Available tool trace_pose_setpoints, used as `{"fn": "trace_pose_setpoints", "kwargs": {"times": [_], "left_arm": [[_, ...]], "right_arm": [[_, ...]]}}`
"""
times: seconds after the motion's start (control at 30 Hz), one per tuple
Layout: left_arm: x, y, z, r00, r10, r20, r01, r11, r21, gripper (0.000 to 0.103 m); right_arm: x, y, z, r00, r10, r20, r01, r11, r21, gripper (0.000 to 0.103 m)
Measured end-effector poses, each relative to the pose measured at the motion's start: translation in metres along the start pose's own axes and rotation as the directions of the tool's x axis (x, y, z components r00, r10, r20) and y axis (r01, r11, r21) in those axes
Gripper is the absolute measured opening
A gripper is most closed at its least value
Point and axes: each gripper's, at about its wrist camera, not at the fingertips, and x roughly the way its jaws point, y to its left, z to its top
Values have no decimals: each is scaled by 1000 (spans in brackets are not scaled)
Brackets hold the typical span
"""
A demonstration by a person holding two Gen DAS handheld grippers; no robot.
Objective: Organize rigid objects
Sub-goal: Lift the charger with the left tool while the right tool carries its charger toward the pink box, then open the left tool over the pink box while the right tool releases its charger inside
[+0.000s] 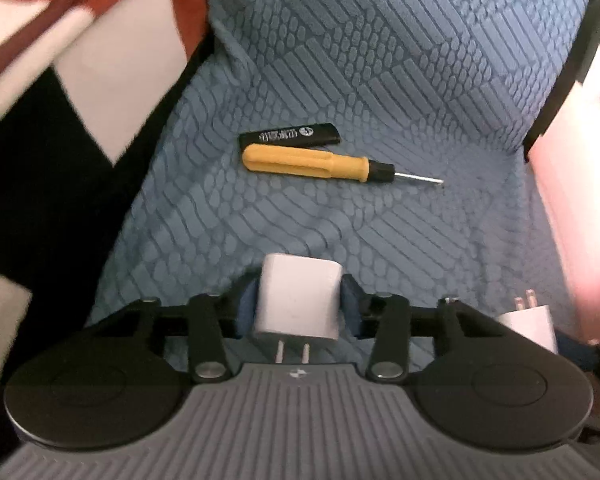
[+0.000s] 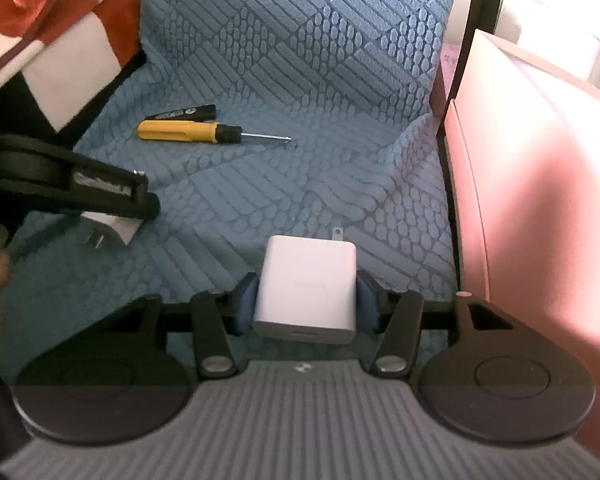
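Both pairs of fingers clamp small white plug-in chargers above a blue textured seat cover (image 1: 380, 80). Left gripper (image 1: 298, 306) holds a white charger (image 1: 298, 300) with its two prongs toward the camera; only the right wrist view shows that gripper from outside (image 2: 112, 196). Right gripper (image 2: 306, 300) grips a wider white charger (image 2: 308, 284), prongs pointing away. Farther off, a yellow-handled screwdriver (image 1: 312, 162) lies just beside a flat black stick with white lettering (image 1: 290, 136). A pink box wall (image 2: 540, 184) borders the right.

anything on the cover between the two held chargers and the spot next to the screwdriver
Nothing visible. Bare blue cover lies between the chargers and the screwdriver; only the black stick sits behind it.
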Motion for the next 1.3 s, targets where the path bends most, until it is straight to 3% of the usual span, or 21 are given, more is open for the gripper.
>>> {"fn": "trace_pose_setpoints", "kwargs": {"times": [0.1,0.37,0.73,0.97,1.3], "left_arm": [[-1,-2,-2,1000,-6,5,6,1000,9,49],[-21,7,-1,992,-126,-7,126,990,-59,49],[-80,1,18,969,-245,24,246,963,-111,49],[-120,-19,34,957,-286,51,289,954,-77,49],[-164,-54,65,932,-348,97,353,934,-44,48]], "right_arm": [[-4,0,1,1000,9,-6,-9,1000,6,55],[-25,-4,11,999,36,12,-36,999,35,55],[-85,-19,48,992,98,75,-101,994,48,55],[-123,-38,69,983,137,123,-147,986,75,55],[-165,-75,93,976,98,192,-115,990,80,54]]}}
